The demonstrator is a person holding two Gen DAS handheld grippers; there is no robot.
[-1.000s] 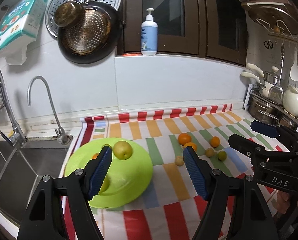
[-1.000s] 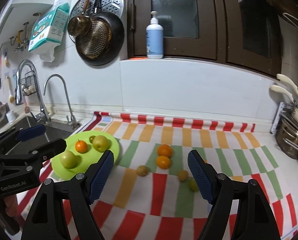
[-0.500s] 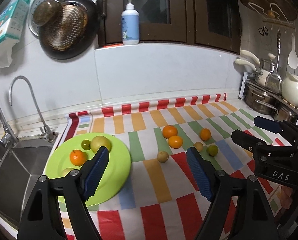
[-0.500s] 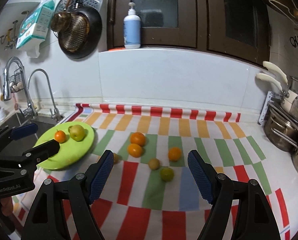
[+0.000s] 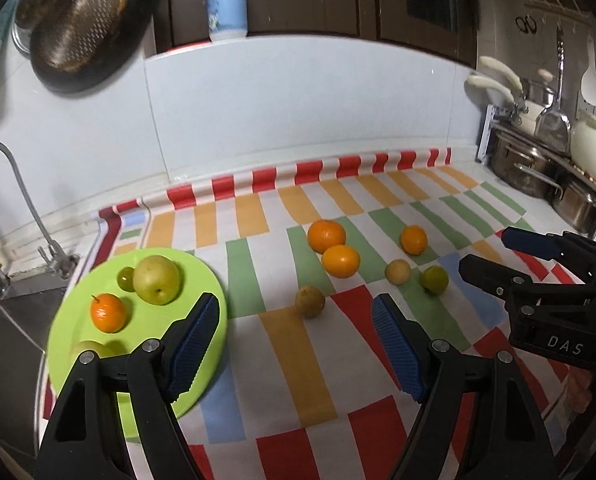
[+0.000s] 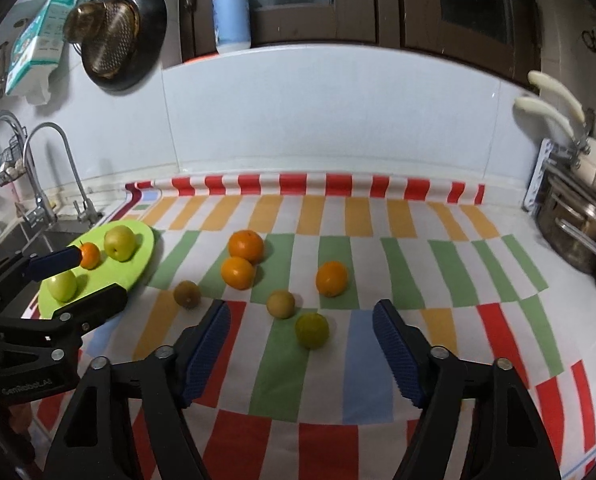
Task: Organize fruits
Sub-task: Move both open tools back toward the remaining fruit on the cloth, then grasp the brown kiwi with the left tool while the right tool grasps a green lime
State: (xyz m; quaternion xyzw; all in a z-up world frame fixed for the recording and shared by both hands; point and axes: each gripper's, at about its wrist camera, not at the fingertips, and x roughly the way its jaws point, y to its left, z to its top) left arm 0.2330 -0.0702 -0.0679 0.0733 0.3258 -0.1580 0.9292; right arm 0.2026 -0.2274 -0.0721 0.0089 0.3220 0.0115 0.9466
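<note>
Six fruits loose on striped cloth, four on green plate. Left view: left gripper empty, jaws wide, brown fruit just beyond tips. Risk: round fruit rolls off if nudged.

Right view: right gripper empty, jaws closing, green fruit between tips, untouched. Risk: early closure pinches off-centre, fruit squirts toward tan fruit just beside.
</note>
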